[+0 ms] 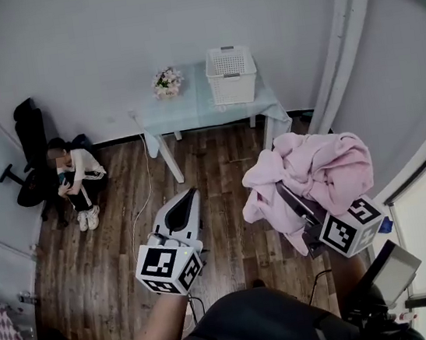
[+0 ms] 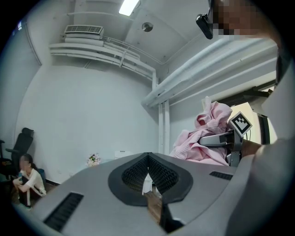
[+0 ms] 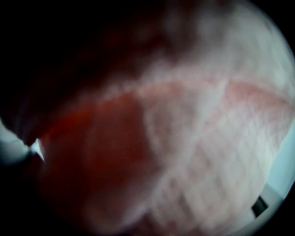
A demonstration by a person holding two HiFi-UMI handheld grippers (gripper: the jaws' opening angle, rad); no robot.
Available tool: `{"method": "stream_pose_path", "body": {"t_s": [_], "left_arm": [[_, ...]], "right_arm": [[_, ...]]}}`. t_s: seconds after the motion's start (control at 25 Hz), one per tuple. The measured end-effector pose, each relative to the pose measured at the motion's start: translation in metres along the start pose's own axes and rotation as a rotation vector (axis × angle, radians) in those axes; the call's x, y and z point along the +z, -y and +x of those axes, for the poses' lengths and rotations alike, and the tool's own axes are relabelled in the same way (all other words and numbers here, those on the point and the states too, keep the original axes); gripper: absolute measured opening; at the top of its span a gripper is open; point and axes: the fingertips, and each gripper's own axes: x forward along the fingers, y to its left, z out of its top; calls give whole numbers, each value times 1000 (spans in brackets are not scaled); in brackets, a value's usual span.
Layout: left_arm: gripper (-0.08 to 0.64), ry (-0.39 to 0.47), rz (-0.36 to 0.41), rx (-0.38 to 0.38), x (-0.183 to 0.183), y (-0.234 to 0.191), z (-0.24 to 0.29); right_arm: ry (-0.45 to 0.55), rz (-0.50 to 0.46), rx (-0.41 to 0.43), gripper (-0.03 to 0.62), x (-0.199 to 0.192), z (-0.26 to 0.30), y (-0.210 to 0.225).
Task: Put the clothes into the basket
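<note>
Found the clothes (image 1: 319, 170) as one pale pink bundle, crumpled and folded over itself, with a loose end drooping at its left edge. Hung in the air at the right, above the floor (image 1: 230, 233) and well apart from the basket (image 1: 231, 75). Filled the right gripper view edge to edge with blurred pink weave, dark red in the shadowed folds.

Carried by the right gripper (image 1: 289, 194), raised and angled up to the left, marker cube at its near end. Sat draped over and around its fingers (image 2: 216, 138), which lay buried in the cloth and pinched it, with fabric above and below them in the left gripper view.

Held the left gripper (image 1: 187, 200) lower and further left, pointing ahead on a bare arm (image 1: 160, 326). Pressed its fingers (image 2: 133, 173) together at the tips, with nothing between them.

Saw the basket, white and slatted, standing upright on the right half of a pale blue surface (image 1: 189, 113) against the far wall, with flowers (image 1: 167, 81) near its left. Left only open wooden floor between the grippers and that surface. Noted a person (image 1: 81, 184) sitting on the floor at the far left, just beside a black chair (image 1: 30, 144).
</note>
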Motion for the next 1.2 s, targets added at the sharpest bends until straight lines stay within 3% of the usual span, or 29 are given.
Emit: {"method": "stream_pose_path", "body": {"t_s": [0.2, 0.32, 0.76, 1.2], "left_arm": [[9, -41, 32, 47, -6, 1, 108], [9, -42, 40, 55, -6, 0, 135], [9, -77, 6, 59, -22, -36, 178], [9, -53, -9, -5, -17, -122, 237]], "right_arm": [[-14, 32, 48, 397, 16, 54, 101], [-14, 35, 66, 397, 18, 70, 125], [-54, 29, 61, 397, 9, 125, 153], [-39, 20, 37, 397, 24, 222, 151]]}}
